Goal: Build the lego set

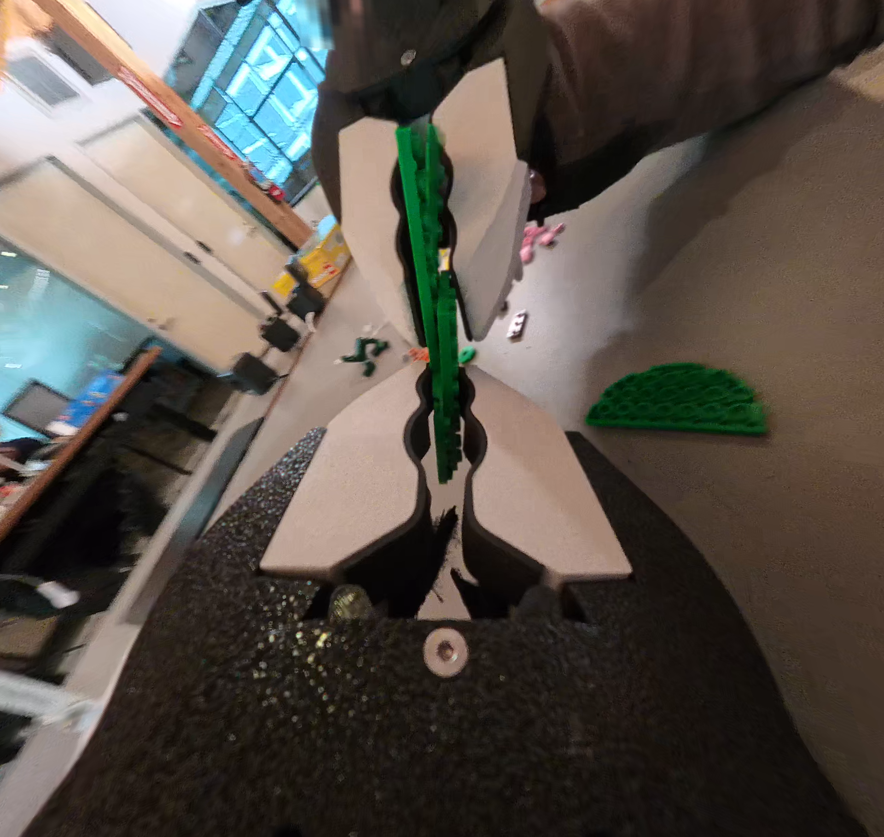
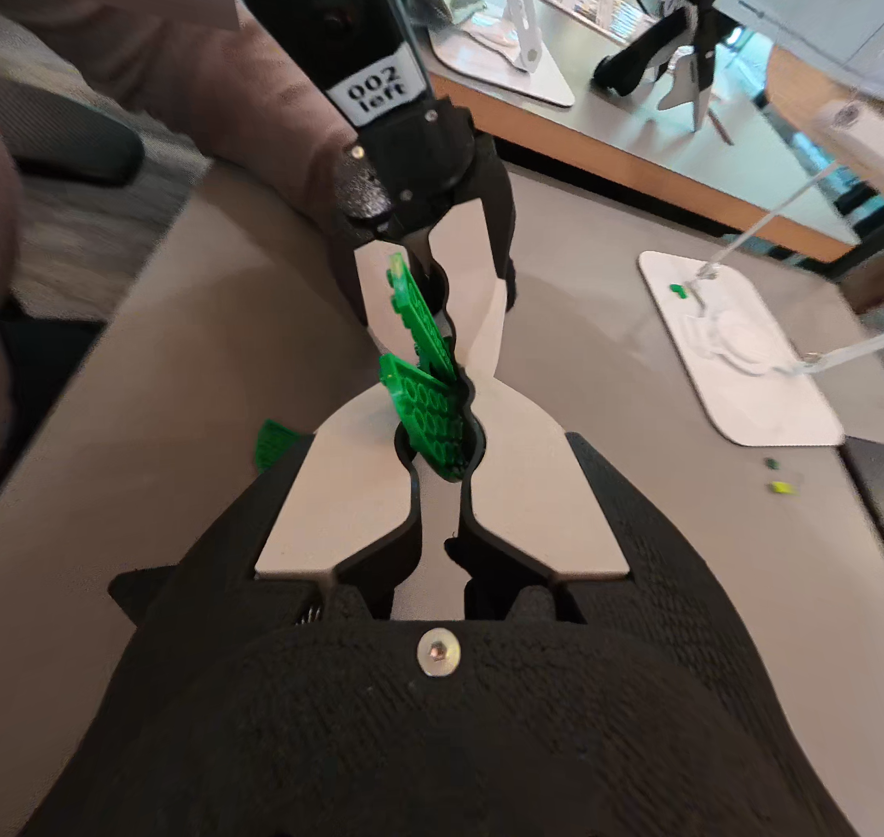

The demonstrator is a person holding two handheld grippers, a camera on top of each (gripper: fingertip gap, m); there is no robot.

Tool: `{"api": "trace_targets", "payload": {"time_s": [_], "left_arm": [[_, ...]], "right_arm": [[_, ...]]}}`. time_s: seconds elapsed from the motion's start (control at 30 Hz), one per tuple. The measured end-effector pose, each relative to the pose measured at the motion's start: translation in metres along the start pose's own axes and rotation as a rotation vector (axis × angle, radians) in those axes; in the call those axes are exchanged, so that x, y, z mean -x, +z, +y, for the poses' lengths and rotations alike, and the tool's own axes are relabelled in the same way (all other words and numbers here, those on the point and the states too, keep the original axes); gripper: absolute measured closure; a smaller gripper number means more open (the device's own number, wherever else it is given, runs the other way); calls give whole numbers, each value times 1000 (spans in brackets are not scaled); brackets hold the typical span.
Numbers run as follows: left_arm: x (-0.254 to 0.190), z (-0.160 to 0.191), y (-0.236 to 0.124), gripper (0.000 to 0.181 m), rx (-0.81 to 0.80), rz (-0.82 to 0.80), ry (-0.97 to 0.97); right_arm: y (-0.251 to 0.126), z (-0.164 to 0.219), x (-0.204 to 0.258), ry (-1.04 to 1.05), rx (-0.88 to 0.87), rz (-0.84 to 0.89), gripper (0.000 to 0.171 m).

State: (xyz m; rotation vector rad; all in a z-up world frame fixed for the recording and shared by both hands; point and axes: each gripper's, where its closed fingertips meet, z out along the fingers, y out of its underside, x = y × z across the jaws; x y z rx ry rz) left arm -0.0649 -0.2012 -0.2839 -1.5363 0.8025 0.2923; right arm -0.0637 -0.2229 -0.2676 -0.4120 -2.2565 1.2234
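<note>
Two green plates meet at centre frame, held off the table [image 1: 717,263]: my left gripper [image 1: 447,412] pinches one plate [image 1: 447,383], my right gripper [image 2: 442,424] pinches the other [image 2: 430,419]. One half-round green plate [image 1: 679,400] lies at right. One white tray [image 2: 746,383] holds one small green piece [image 2: 678,290].

A grey tabletop [image 1: 717,287] fills the right of the left wrist view; a wooden beam [image 1: 158,96] and blue-lit windows [image 1: 268,86] sit upper left.
</note>
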Motion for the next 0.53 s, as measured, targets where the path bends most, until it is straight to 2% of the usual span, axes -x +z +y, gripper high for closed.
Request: {"api": "trace_targets", "payload": {"time_s": [0.13, 0.37, 0.43, 0.53], "left_arm": [[14, 7, -2, 173, 100, -152, 238], [20, 4, -3, 173, 117, -244, 365], [23, 8, -4, 173, 144, -262, 407], [36, 18, -11, 173, 204, -345, 526]], "right_arm": [[2, 5, -9, -194, 69, 145, 158], [6, 1, -13, -353, 85, 245, 157], [7, 4, -14, -361, 107, 251, 154], [2, 17, -18, -292, 144, 212, 141]]}}
